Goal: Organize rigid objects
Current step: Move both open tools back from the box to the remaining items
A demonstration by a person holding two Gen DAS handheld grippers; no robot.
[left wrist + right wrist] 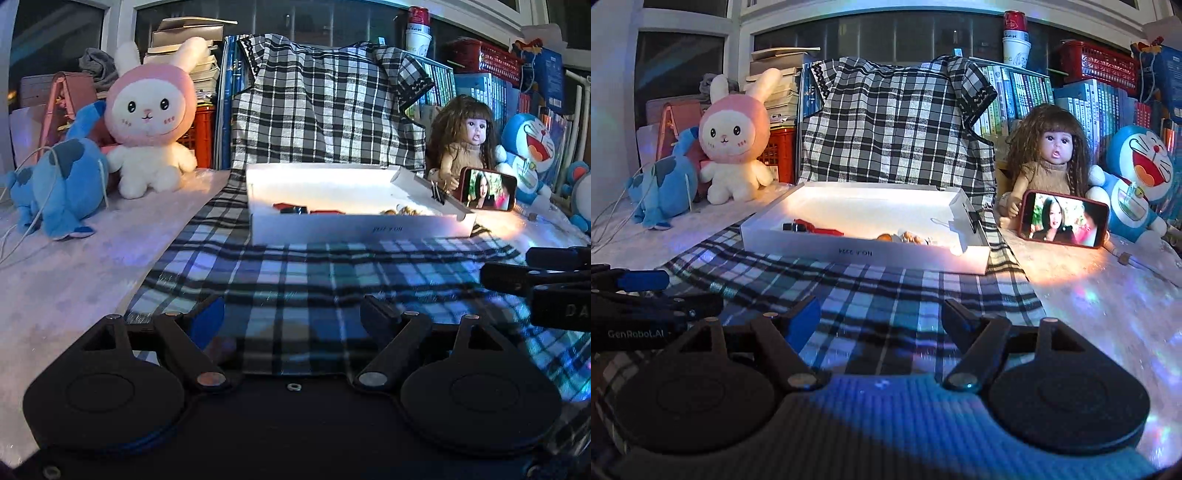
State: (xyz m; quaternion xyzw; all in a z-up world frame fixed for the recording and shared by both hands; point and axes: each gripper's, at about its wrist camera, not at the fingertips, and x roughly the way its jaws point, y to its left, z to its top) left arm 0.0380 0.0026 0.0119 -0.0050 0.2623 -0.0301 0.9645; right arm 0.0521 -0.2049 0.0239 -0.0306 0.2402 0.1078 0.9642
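A shallow white box [362,226] [864,254] lies on the checked cloth, a short way ahead of both grippers. Inside it are red and black pieces [291,209] [812,227] and small brownish items [402,211] [908,236]. A black binder clip [437,194] [972,218] sits on the box's right wall. My left gripper [291,317] is open over the cloth with nothing between its fingers, and its side shows in the right wrist view [646,291]. My right gripper [881,317] is open and empty too, to the right of the left one [535,280].
A phone [1063,223] with a lit screen leans against a doll [1049,155] right of the box. A pink rabbit plush [151,118], a blue plush [62,184] and a blue cat plush [1137,177] line the back. Books and red baskets stand behind.
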